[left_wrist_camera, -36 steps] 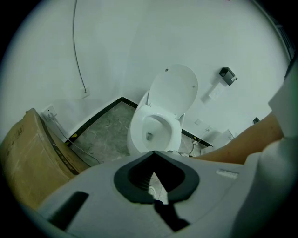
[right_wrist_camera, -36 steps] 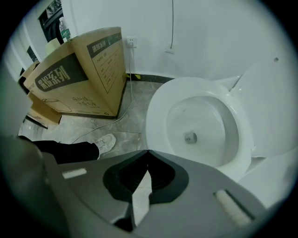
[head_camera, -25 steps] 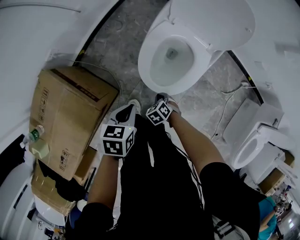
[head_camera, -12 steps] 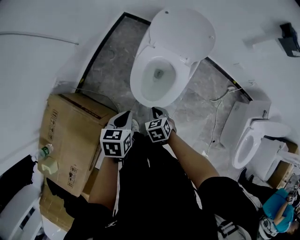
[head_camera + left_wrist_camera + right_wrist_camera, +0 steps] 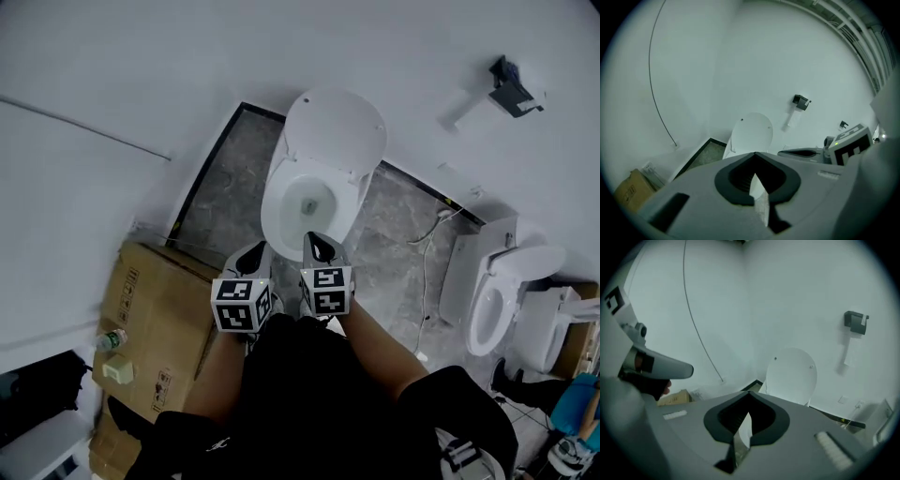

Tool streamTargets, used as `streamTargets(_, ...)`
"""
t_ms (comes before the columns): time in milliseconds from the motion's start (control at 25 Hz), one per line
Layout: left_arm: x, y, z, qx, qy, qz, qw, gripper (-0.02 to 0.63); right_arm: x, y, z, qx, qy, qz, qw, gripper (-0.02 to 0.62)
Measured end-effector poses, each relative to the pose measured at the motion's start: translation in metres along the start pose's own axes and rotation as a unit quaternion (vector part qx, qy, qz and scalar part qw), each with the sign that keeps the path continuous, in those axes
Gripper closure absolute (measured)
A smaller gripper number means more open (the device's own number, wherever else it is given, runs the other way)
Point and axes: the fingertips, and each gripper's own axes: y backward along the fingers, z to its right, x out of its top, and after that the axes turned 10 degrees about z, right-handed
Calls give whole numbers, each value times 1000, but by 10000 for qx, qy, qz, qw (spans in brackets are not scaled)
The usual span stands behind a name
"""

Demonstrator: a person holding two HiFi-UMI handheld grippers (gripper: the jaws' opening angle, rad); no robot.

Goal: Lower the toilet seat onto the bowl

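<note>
A white toilet stands against the white wall, its bowl (image 5: 302, 204) uncovered and its seat and lid (image 5: 336, 133) raised upright. My left gripper (image 5: 251, 255) and right gripper (image 5: 319, 244) are side by side just short of the bowl's front rim, touching nothing. Both are shut with nothing between the jaws. In the left gripper view the raised lid (image 5: 752, 133) shows beyond the left gripper (image 5: 753, 154). The right gripper view shows the lid (image 5: 792, 376) beyond the right gripper (image 5: 749, 393).
Cardboard boxes (image 5: 159, 319) stand at my left with a green-capped bottle (image 5: 111, 339) on them. A second toilet (image 5: 497, 300) sits at the right, a cable (image 5: 427, 253) runs over the dark stone floor. A paper holder (image 5: 511, 92) hangs on the wall.
The head view has tilted up and back, so the toilet looks smaller and farther. Both grippers have drawn level, side by side. The seat stays raised.
</note>
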Motion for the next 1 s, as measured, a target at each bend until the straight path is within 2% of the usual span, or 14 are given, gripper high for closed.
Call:
streamTargets(280,78,10,26,-179,-386,617,9972,598,122,39,2,-189,37,1266,9918,589)
streamTargets(480,131,19,50,-287,-727,1087,9910,598,183,69,7,-298,75,1924,9808,589)
streamTargets(680,173,22,70,-134,-1081,1419,9839,598,220,90,24,-418,42,2242,9736,589)
streamTargets(1000,194,25,88,-229,-1080,1611,9807,598,234,102,30,-445,56,2366,9706,589)
